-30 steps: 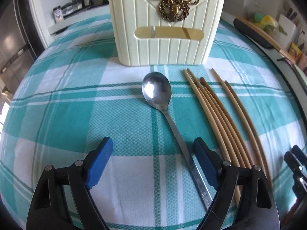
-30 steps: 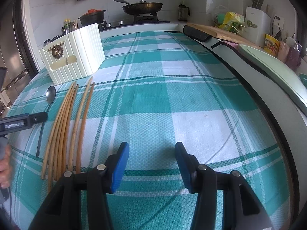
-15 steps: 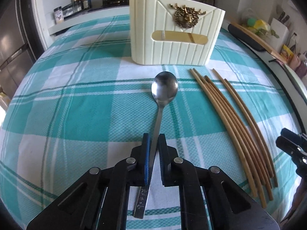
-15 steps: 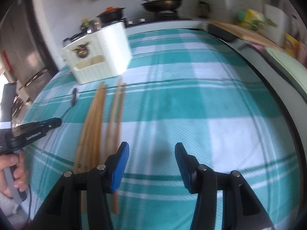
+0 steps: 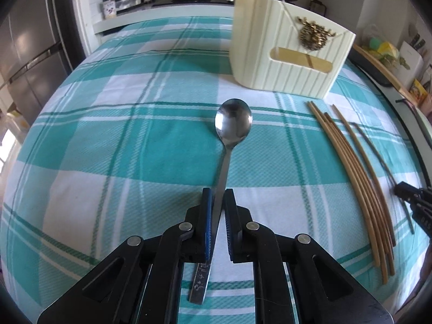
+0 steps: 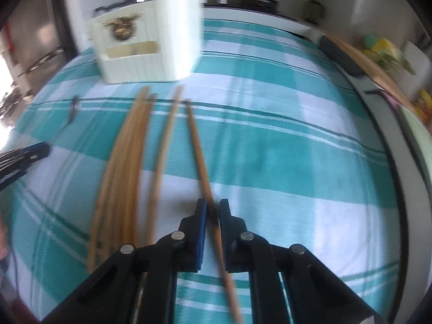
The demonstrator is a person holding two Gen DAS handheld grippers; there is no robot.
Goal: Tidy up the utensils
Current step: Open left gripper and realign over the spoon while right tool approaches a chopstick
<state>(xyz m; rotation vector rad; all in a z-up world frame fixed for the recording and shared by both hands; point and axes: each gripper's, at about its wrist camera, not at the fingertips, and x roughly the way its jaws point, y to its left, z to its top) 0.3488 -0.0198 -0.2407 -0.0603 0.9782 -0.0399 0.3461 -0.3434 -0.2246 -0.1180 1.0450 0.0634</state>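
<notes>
Both tongs clenched on utensils over a teal-checked woven cloth (image 5: 113,140)

The left gripper (image 5: 218,197) clamps a polished steel spoon (image 5: 232,124) by its flat handle, bowl toward 12 o'clock; the right gripper (image 6: 213,210) pinches one slim bamboo chopstick (image 6: 198,148). The other chopsticks (image 6: 127,148) lie at 10 o'clock, a ribbed cream holder (image 6: 151,46) beyond, contents unseen

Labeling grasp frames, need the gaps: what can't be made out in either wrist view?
- Holder contents: both views, its front wall hides the inside.
- Spoon in right wrist view: motion blur, near the left edge.
- Chopstick rear end: right wrist view, cut off at the bottom edge.
- Loose chopsticks count: right wrist view, smeared together.
</notes>
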